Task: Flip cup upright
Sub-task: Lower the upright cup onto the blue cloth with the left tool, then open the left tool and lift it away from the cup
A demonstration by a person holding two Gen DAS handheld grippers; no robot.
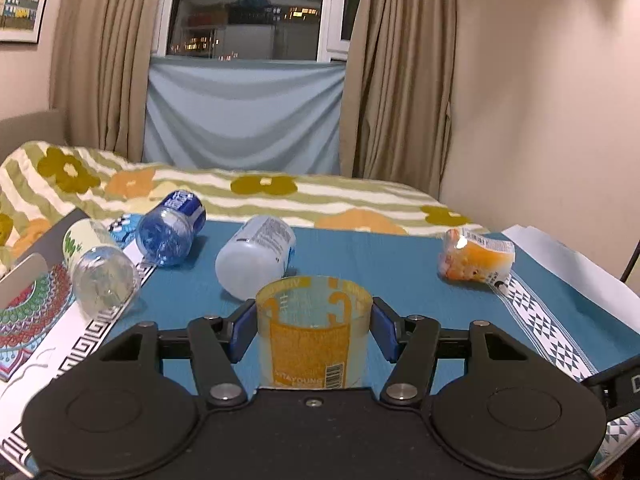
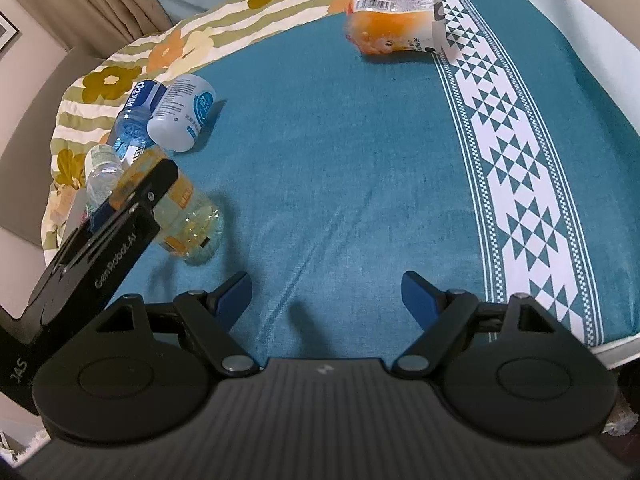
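A clear cup with a yellow-orange label (image 1: 312, 332) stands upright, open rim up, between the blue pads of my left gripper (image 1: 313, 330), which is shut on its sides. In the right wrist view the same cup (image 2: 188, 220) sits base down on the teal cloth (image 2: 340, 160), partly hidden by the left gripper's black body (image 2: 104, 244). My right gripper (image 2: 326, 292) is open and empty, hovering over bare cloth to the right of the cup.
Several cut bottles lie on their sides: a clear one (image 1: 100, 268), a blue one (image 1: 172, 228), a white one (image 1: 256, 256) and an orange-labelled one (image 1: 476, 256) at the far right. A flowered blanket (image 1: 240, 188) lies behind. A wall is on the right.
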